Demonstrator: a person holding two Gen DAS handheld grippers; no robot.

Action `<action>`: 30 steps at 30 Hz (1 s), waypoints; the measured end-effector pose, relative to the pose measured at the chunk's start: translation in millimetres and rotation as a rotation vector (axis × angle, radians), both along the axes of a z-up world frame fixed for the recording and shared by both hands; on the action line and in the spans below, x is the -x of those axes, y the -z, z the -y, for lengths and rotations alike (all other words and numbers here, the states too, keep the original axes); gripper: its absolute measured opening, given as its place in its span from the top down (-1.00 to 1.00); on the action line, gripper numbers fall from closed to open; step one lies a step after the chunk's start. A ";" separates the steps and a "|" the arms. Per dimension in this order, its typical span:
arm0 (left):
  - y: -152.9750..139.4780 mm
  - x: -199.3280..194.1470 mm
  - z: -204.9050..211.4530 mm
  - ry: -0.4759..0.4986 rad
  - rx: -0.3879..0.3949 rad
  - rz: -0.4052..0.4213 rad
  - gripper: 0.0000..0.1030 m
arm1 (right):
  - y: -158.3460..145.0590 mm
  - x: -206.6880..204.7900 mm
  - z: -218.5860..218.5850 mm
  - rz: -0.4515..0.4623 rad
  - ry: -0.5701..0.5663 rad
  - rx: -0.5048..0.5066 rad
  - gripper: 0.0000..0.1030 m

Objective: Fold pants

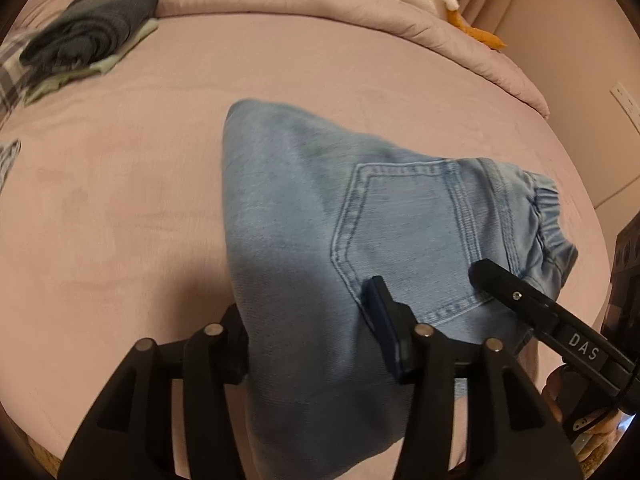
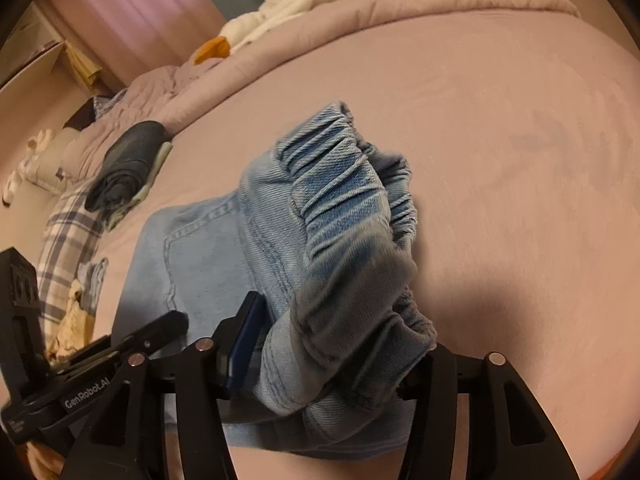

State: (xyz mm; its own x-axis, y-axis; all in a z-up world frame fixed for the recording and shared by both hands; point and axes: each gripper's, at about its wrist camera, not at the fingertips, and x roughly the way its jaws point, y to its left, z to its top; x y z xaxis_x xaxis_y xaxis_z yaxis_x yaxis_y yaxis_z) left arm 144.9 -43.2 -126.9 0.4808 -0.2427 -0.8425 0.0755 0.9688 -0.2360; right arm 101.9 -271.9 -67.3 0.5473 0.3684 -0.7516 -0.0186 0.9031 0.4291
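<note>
Left wrist view: the left gripper [image 1: 312,344] looks clamped on the folded jeans [image 1: 320,216] over the pink bed [image 1: 120,200], and right wrist view shows the right gripper [image 2: 332,360] gripping the elastic waistband [image 2: 344,184], so they're probably laying down a fold, letting go next.

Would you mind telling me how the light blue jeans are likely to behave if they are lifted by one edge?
The light blue jeans would probably flop and sag, since the denim already drapes in soft folds on the bed. The gathered elastic waistband looks bulky, so that end may hang heavier. The folded layers could well slide apart.
</note>
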 end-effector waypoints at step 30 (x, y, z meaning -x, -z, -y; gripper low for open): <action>-83.7 100.7 -26.6 -0.092 -0.016 0.252 -0.98 | -70.5 71.5 5.7 0.230 0.094 0.170 -0.70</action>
State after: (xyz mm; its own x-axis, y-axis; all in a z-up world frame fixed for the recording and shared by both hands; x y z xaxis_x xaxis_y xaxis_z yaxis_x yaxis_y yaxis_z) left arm 44.3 -16.6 -43.2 0.6953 -0.1760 -0.6968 0.0412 0.9777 -0.2058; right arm 30.3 -277.6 3.2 0.7360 0.1879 -0.6504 -0.0109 0.9639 0.2661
